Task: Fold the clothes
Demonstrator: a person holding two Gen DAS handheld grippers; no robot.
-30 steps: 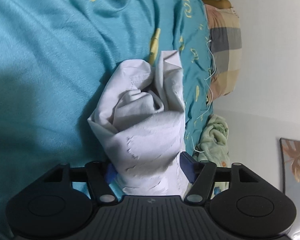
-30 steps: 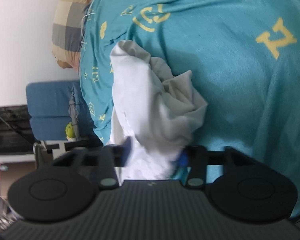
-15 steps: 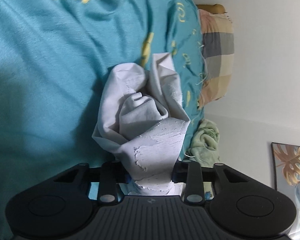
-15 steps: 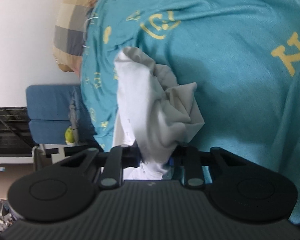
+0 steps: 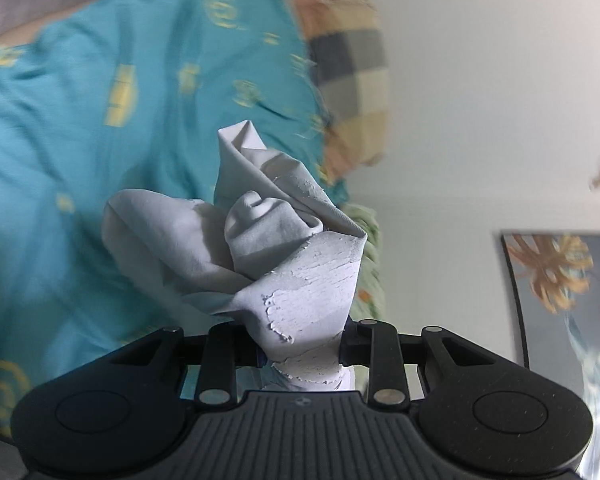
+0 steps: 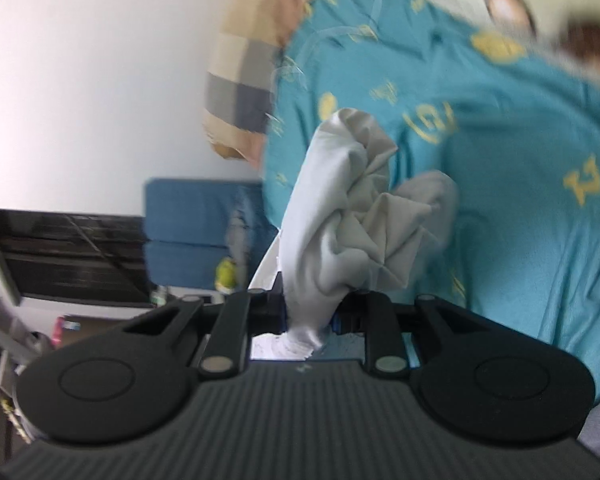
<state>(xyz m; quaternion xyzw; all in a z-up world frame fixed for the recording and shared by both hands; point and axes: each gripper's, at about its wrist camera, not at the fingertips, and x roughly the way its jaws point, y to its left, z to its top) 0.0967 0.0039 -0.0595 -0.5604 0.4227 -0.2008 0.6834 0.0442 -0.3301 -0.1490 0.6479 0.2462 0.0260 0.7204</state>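
While the frames blur, the left gripper (image 5: 302,354) and right gripper (image 6: 309,316) seemingly each pinch the white garment (image 5: 260,248).

hidden: white garment (image 5: 300,300) end behind jaws | blurred: teal sheet (image 6: 520,200)

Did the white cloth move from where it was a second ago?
Yes. The white cloth went up, pinched in the left tongs. Earlier it lay against the teal bedspread; now it hangs clear of it, level with the checked pillow.
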